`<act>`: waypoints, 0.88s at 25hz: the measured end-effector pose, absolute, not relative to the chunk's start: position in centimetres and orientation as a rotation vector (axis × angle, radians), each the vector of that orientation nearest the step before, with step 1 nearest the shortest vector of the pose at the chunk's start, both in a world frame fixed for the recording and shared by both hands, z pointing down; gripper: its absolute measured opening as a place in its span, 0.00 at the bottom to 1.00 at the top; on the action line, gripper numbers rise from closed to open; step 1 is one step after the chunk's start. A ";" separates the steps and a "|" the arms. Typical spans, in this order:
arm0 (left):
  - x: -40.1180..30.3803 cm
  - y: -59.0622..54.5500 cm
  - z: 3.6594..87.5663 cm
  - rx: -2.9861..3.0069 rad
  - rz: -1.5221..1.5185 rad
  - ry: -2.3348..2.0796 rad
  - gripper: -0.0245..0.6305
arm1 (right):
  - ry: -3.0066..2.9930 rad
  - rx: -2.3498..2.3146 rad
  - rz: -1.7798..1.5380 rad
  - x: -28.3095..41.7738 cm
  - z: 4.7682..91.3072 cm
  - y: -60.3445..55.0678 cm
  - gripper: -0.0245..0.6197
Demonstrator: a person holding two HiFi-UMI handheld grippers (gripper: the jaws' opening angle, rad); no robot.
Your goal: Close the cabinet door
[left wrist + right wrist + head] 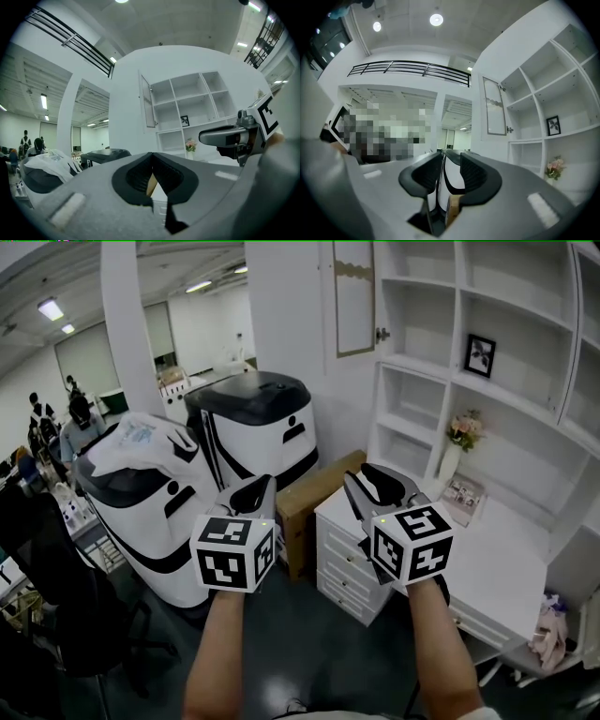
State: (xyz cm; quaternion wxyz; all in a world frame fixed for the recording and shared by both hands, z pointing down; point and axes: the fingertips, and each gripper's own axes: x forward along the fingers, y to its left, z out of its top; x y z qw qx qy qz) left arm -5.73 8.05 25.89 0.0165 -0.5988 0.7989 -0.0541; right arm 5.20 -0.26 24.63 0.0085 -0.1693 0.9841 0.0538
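The cabinet door [354,296] is a white framed panel standing open at the left edge of the white shelf unit [487,296], its small knob [382,334] on the shelf side. It also shows in the left gripper view as the door [148,101] and in the right gripper view as the door [494,107], well ahead of both. My left gripper [262,486] and right gripper [362,474] are held side by side at chest height, apart from the door. The left gripper's [151,157] tips meet, empty. The right gripper [451,157] shows a gap between its pads, with nothing in it.
Two white machines with black tops [253,418] stand to the left, with a cardboard box [309,502] beside a white drawer unit [352,559]. A framed picture [480,354] and a flower vase [459,437] sit on the shelves. People stand far left [56,423].
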 end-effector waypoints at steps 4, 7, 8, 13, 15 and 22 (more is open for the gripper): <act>-8.2 7.5 25.6 -1.916 -0.170 2.437 0.04 | 3.059 -0.582 0.160 2.7 24.0 -0.3 0.26; -9.8 7.4 25.5 -1.950 -0.152 2.415 0.04 | 3.047 -0.617 0.170 1.2 23.5 -0.1 0.28; -10.2 7.4 25.5 -1.962 -0.150 2.406 0.04 | 3.040 -0.627 0.171 0.8 23.3 0.0 0.29; -11.8 7.2 25.0 -2.005 -0.129 2.363 0.04 | 3.012 -0.669 0.190 -0.8 22.0 0.3 0.31; -12.3 7.2 24.7 -2.013 -0.111 2.353 0.04 | 3.003 -0.676 0.194 -1.2 21.7 0.4 0.32; -13.3 6.8 24.2 -2.027 -0.091 2.327 0.04 | 2.972 -0.676 0.184 -2.6 20.7 0.2 0.37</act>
